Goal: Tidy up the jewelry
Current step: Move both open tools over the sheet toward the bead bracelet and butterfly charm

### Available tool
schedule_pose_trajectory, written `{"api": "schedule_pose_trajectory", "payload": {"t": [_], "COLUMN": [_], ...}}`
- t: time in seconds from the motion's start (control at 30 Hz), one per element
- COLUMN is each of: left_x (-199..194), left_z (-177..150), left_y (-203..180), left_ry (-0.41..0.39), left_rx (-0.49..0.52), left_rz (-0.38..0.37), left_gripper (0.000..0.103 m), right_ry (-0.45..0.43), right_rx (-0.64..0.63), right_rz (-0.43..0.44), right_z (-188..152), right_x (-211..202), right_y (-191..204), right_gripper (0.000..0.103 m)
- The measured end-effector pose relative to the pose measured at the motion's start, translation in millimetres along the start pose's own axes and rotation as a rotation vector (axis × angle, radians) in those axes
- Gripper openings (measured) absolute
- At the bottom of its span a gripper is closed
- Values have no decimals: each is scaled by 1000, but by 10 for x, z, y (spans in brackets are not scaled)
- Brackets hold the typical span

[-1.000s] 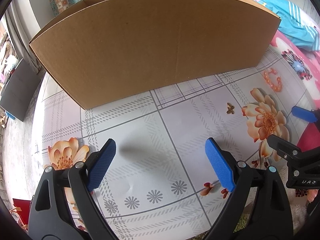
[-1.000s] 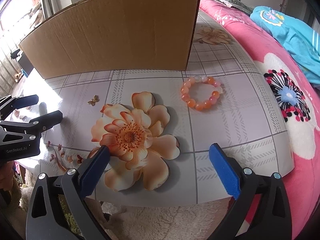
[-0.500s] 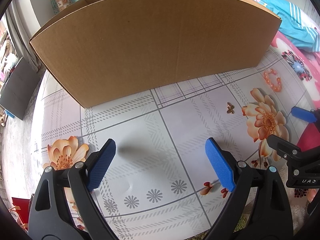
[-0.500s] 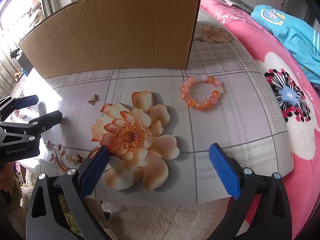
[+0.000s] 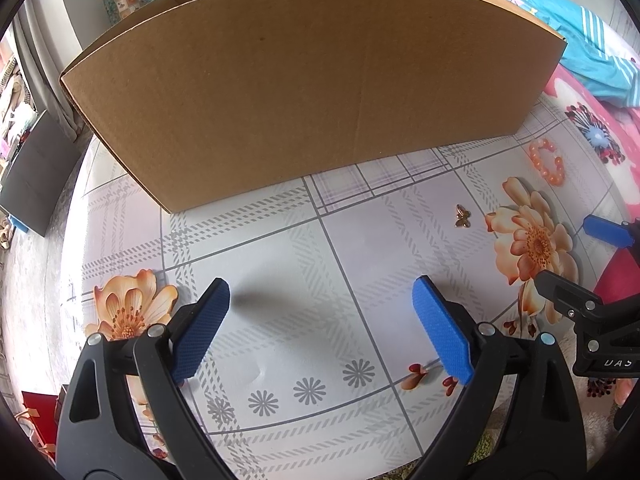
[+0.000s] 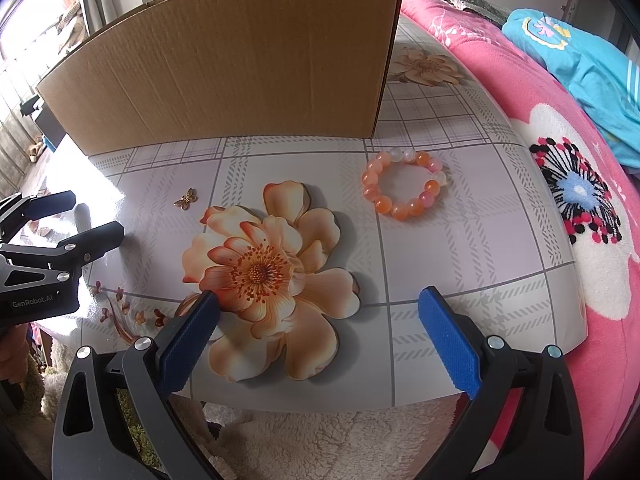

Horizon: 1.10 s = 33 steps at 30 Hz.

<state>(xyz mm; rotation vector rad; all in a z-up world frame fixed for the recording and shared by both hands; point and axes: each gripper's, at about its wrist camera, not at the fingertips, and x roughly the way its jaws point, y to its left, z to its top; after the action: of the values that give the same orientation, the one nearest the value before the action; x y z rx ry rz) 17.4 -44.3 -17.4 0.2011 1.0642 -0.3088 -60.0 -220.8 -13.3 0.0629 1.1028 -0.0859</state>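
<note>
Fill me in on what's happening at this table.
A person holds a two-finger gripper in each hand over a floral table, apparently about to tidy jewelry. Both the left gripper and the right gripper are open and hold nothing. A bead bracelet and a small butterfly charm lie loose on the table, in front of a cardboard box. Neither piece is being touched, so nothing has been picked up yet.

Black clamp-style gripper [image 6: 318, 320] arms, blue textured pads [image 6: 448, 340], silver screws.
</note>
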Motion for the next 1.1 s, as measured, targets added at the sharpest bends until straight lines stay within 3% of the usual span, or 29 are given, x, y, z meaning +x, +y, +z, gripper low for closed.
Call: {"api": "schedule_pose_trajectory", "payload": {"t": [0.67, 1.1], "left_x": [22, 56], "left_z": [16, 65], "left_y": [-51, 41], "left_ry": [22, 31], "left_rx": [-15, -39], "left_rz": [26, 4], "left_gripper": [91, 94], "right_ry": [9, 46], "right_rx": [0, -4], "right_rz": [2, -2], "right_z": [7, 42], "right_x": [9, 16], "right_y": [1, 7], "right_gripper": [97, 97]}}
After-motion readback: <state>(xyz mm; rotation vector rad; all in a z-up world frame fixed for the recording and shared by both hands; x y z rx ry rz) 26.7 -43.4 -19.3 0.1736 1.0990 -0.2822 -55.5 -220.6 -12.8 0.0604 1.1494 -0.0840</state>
